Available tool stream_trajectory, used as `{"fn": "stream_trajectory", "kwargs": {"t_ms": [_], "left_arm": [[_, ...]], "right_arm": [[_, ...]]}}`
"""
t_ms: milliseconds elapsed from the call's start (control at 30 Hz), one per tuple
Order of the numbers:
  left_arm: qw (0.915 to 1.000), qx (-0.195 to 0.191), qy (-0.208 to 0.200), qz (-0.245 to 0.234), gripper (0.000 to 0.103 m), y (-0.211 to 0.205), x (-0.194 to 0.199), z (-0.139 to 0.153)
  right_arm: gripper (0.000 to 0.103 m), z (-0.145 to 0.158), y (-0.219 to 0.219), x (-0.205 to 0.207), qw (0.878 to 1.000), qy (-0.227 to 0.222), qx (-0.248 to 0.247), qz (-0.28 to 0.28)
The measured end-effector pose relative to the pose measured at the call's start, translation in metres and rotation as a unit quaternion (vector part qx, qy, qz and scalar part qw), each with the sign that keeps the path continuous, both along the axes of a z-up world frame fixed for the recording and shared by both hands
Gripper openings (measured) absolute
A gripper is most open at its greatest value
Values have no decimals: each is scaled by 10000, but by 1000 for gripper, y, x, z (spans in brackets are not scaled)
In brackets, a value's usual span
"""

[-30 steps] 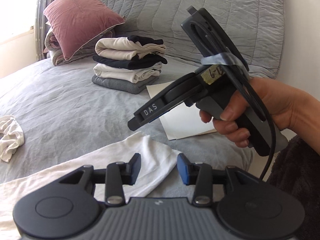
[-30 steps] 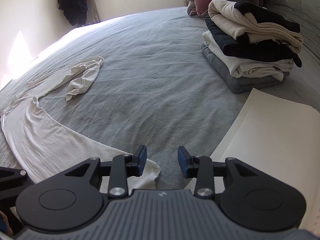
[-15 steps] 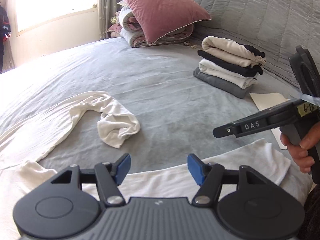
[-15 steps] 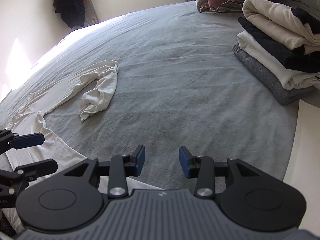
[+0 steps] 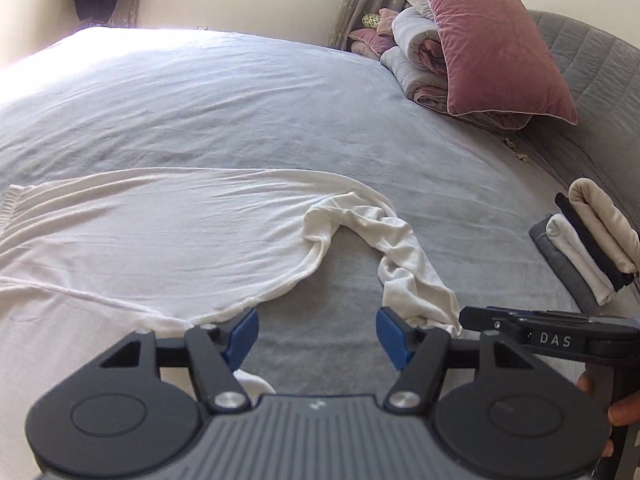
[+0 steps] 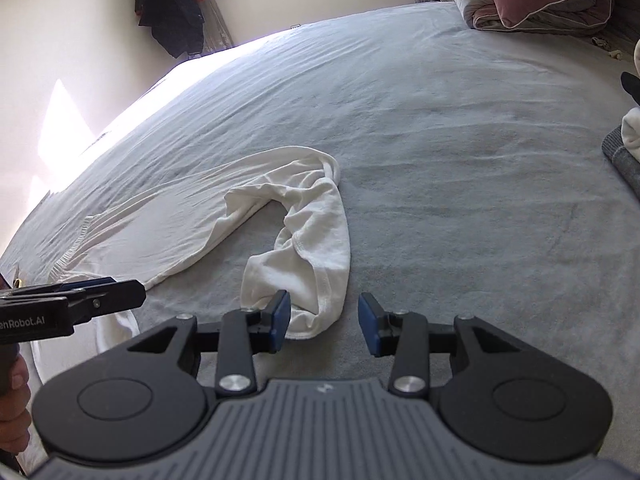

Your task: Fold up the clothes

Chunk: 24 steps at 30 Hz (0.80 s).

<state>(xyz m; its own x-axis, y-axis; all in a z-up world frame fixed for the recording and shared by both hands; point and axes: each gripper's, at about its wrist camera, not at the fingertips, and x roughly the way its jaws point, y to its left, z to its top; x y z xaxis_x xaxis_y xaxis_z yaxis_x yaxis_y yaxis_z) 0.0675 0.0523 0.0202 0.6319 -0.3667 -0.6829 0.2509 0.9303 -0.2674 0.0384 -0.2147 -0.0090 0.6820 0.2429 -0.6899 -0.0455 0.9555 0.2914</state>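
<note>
Left wrist view: my left gripper (image 5: 317, 334) hangs with its blue pads spread wide and nothing between them, just above the near curved edge of a white garment (image 5: 160, 224) spread across the grey bed (image 5: 240, 100). I judge the cloth thin, light and limp; it should drape and slide easily, so I would pinch a hem or seam rather than the flat middle. The curved edge by my left pad looks the nearest such hold. Further right, a twisted sleeve (image 5: 404, 256) bends back toward me, its end bunched by the nose of my right gripper (image 5: 520, 322), seen side-on here. Beyond lie a stack of folded clothes (image 5: 588, 240) and a pink pillow (image 5: 496, 40).

In the right wrist view, my left gripper (image 6: 88, 298) shows at the left edge, over the garment (image 6: 160, 220). The sleeve (image 6: 316, 240) ends at a stitched cuff touching the inner pad of my right gripper (image 6: 323, 323), whose fingers are released and hold nothing. That cuff is the natural grip.

Hidden: the garment's near part runs under both tools and off the frame; its far-left ribbed end is partly cut off; glare washes out the bed's far side. The folded stack is clipped at the right edge.
</note>
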Motion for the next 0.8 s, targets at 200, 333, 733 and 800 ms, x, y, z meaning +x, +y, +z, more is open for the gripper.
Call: {"fn": "stream_trajectory", "kwargs": {"t_ms": [200,333,733,800], "left_arm": [[9960,-779,429,-57,63,2,22,-17],[9865,-1457,736,-98,63,6,34,-24],[9525,-2646,1498,175,63,24,50,-47],[9535,-2579,1544,222,63,22,50,-50]], "right_arm": [[7,-14,6,15,9997,-10,-243,-25],[5,3,10,16,9997,-205,-53,138],[8,-6,78,26,9901,-72,286,1375],[14,-15,79,28,9904,161,284,1346]]}}
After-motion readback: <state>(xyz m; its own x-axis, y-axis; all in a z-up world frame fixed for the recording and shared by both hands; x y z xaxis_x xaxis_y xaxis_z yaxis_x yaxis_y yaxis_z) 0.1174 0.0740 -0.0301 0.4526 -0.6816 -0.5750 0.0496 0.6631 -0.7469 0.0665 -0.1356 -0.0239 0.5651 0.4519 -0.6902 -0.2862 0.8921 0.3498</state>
